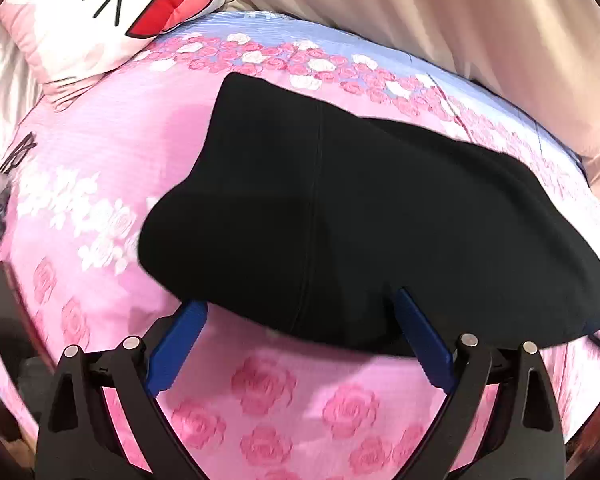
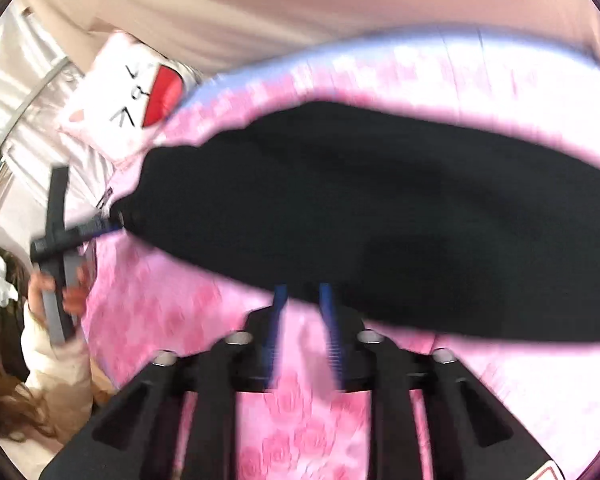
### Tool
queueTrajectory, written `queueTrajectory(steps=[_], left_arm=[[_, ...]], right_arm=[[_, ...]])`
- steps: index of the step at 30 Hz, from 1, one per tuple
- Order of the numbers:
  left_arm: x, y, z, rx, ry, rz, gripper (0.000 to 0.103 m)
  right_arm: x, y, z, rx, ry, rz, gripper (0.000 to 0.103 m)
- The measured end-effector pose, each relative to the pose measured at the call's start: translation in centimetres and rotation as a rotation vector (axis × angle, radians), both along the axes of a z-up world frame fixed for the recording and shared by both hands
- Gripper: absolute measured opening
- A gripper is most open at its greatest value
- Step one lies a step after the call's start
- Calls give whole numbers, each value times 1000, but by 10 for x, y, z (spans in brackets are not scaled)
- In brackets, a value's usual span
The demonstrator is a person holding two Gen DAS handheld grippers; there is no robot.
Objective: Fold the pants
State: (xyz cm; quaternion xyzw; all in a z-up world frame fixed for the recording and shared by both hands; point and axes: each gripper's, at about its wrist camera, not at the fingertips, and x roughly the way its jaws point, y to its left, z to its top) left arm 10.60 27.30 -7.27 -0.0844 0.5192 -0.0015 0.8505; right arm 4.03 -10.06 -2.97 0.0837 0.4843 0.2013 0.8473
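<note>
Left claw [image 1: 300,312] gapes wide at the near hem of the black pants [image 1: 340,220], tips touching cloth, gripping nothing. Right claw [image 2: 303,300] is nearly shut, tips at the hem; whether it holds cloth can't be told (blur). Pants lie folded on the pink bed [image 1: 260,400], pillow [image 1: 100,12] beyond. Risk, imo: a one-sided pull skews the fold.

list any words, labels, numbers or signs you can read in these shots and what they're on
No readable words, brands or numbers in either view.
Pillow: only a drawn cartoon face, with a ">" shaped eye, a small circle nose and a red open mouth; no lettering.
Bedsheet: dark script-like marks at its left edge, too distorted to read.
Right gripper: a red-outlined mark at the frame's bottom right corner, cut off and unreadable.
Black pants: no label visible.
</note>
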Motion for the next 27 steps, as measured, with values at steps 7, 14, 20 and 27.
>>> queueTrajectory(steps=[7, 14, 20, 27], left_arm=[[-29, -25, 35, 66, -163, 21, 98], [-15, -30, -10, 284, -48, 113, 98], [-31, 49, -16, -64, -13, 170, 98], [-22, 52, 10, 20, -96, 176, 98]], right_arm=[[124, 35, 17, -205, -129, 50, 47], [134, 123, -8, -151, -78, 237, 48], [101, 206, -36, -217, -89, 459, 68], [92, 243, -38, -231, -137, 475, 8]])
